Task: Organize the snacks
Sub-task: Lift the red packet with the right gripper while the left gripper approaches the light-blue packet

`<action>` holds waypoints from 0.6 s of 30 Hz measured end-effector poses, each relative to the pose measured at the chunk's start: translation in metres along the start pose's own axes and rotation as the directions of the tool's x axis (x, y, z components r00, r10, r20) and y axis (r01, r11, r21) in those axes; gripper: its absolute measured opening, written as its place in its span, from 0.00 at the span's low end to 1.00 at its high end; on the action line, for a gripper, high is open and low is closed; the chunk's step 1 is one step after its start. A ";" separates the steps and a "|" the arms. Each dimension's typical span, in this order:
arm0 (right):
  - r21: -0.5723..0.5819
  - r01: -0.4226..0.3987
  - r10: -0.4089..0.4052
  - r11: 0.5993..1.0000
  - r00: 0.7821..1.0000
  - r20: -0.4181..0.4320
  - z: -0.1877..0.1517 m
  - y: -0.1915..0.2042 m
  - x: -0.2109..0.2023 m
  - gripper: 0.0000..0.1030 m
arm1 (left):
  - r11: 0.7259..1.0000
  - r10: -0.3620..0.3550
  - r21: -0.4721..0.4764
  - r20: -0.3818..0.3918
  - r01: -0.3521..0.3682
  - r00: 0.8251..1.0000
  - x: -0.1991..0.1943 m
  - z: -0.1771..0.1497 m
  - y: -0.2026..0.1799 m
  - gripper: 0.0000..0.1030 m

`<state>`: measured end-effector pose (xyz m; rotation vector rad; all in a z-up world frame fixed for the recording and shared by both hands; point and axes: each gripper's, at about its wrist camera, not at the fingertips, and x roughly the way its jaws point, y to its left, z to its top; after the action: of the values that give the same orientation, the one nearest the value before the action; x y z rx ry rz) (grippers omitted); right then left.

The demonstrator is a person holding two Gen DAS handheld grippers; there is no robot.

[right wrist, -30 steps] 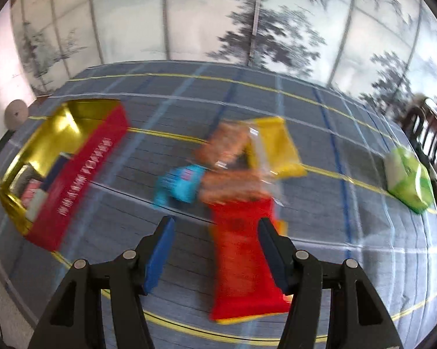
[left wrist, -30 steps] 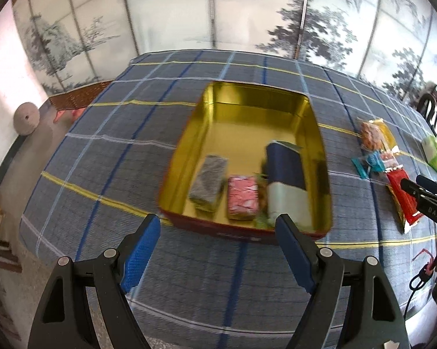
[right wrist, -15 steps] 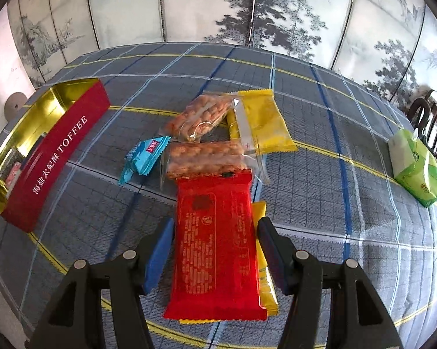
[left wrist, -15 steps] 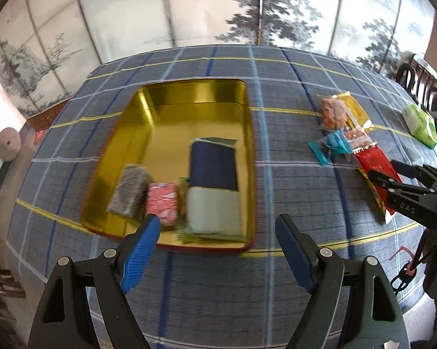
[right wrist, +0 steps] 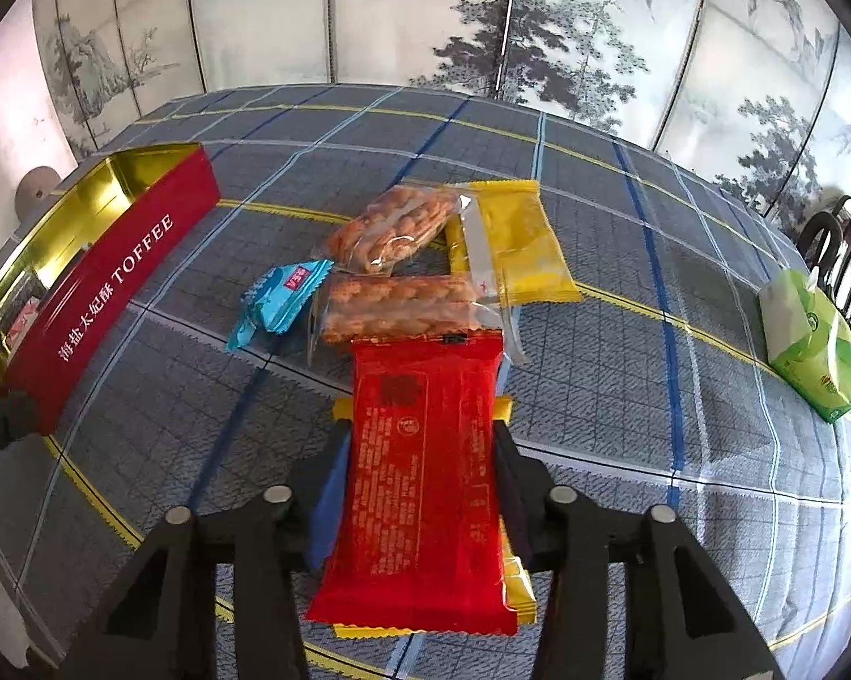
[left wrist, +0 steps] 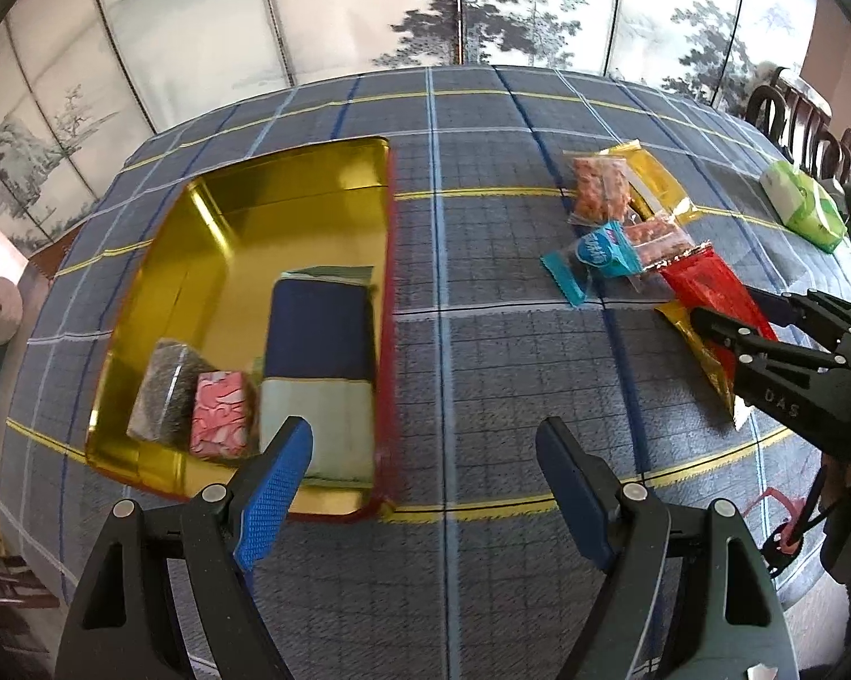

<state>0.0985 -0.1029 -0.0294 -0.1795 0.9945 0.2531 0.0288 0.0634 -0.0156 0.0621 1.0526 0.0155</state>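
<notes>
Closing on the red packet (right wrist: 422, 487): right gripper (right wrist: 420, 487), blue pads at both long edges of the wrapper, packet between the jaws, firm contact not confirmed. Lying flat on the plaid-covered worktop (right wrist: 624, 408), on top of a thin yellow packet (right wrist: 519, 583) showing at its far and right edges. Touching the red packet's far end: a clear bag of peanuts (right wrist: 397, 309). Beyond that bag: a second peanut bag (right wrist: 394, 229) and a larger yellow packet (right wrist: 524, 243). Left of the red packet's far end: a small blue packet (right wrist: 281, 300). Well to the right of the red packet: a green tissue pack (right wrist: 811, 340). Well to the left: the open toffee tin (left wrist: 289, 221), gold inside, red outside. Holding inside the tin, at its near end: a grey packet (left wrist: 167, 391), a pink packet (left wrist: 221, 422), a navy-and-pale-green pack (left wrist: 318, 351). Hovering spread wide and empty above the tin's near right corner: left gripper (left wrist: 425, 487).
</notes>
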 end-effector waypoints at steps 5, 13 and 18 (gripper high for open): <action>0.034 -0.006 0.005 0.999 1.000 0.016 -0.001 -0.011 -0.006 0.43 | 1.000 -0.014 0.013 0.006 0.013 1.000 0.004 0.004 -0.010 0.76; 0.115 0.066 -0.074 0.991 0.995 0.065 -0.004 -0.056 -0.018 0.43 | 1.000 -0.001 0.005 0.023 0.001 1.000 0.012 0.018 -0.023 0.81; 0.162 0.141 -0.151 0.977 0.987 0.053 -0.013 -0.090 -0.009 0.43 | 0.999 0.040 -0.022 0.051 -0.039 0.998 0.007 0.023 -0.024 0.82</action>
<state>0.1098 -0.1939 -0.0260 -0.0990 0.9277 0.0448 0.0515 0.0390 -0.0114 0.0641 0.9993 0.0602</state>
